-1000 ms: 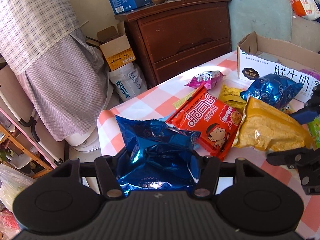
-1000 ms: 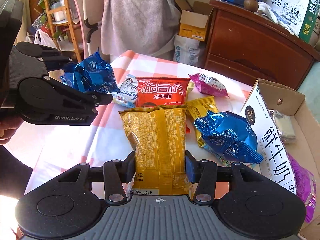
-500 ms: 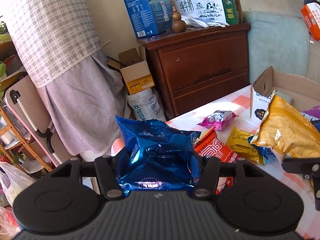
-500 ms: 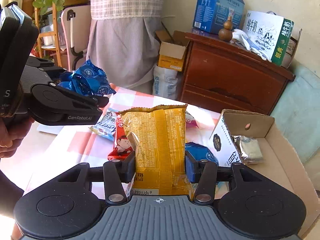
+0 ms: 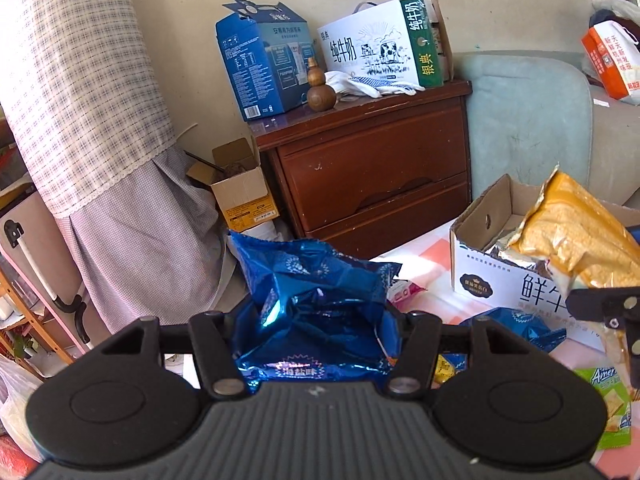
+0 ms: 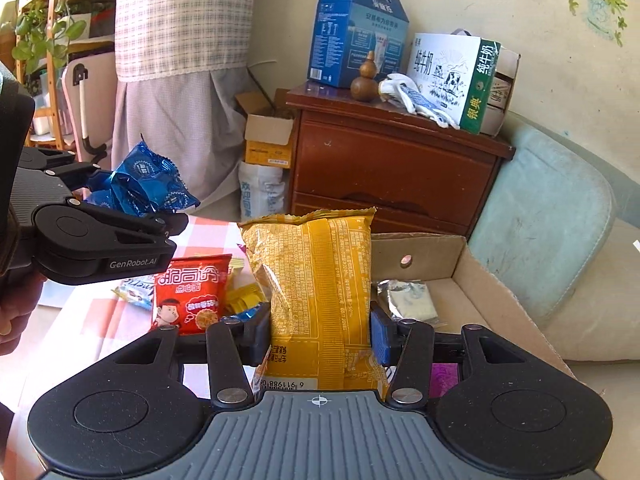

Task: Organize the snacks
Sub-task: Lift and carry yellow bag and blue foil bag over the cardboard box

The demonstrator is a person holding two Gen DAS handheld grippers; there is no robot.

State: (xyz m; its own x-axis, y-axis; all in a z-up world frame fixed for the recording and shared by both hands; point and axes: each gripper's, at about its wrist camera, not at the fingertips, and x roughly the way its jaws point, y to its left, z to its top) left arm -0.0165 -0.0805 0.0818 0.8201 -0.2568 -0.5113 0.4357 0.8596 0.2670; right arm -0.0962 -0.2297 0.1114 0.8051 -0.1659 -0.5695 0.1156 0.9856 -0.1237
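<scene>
My left gripper (image 5: 316,328) is shut on a crumpled blue foil snack bag (image 5: 312,300) and holds it up above the checked table; the bag also shows in the right wrist view (image 6: 148,188). My right gripper (image 6: 320,332) is shut on a yellow snack bag (image 6: 316,280), upright, lifted near the open cardboard box (image 6: 472,280). The yellow bag hangs over the box (image 5: 492,276) in the left wrist view (image 5: 580,236). A silver packet (image 6: 408,300) and a purple packet (image 6: 444,376) lie in the box.
On the pink checked table (image 6: 92,328) lie a red snack bag (image 6: 192,296), small yellow packets (image 6: 244,296), another blue bag (image 5: 520,328) and a green packet (image 5: 608,404). A brown drawer cabinet (image 6: 384,176) stands behind; a pale sofa (image 6: 552,232) is at the right.
Both grippers have risen and tilted up with their bags. The right gripper carried the yellow bag toward and over the cardboard box; the left followed to the right.
</scene>
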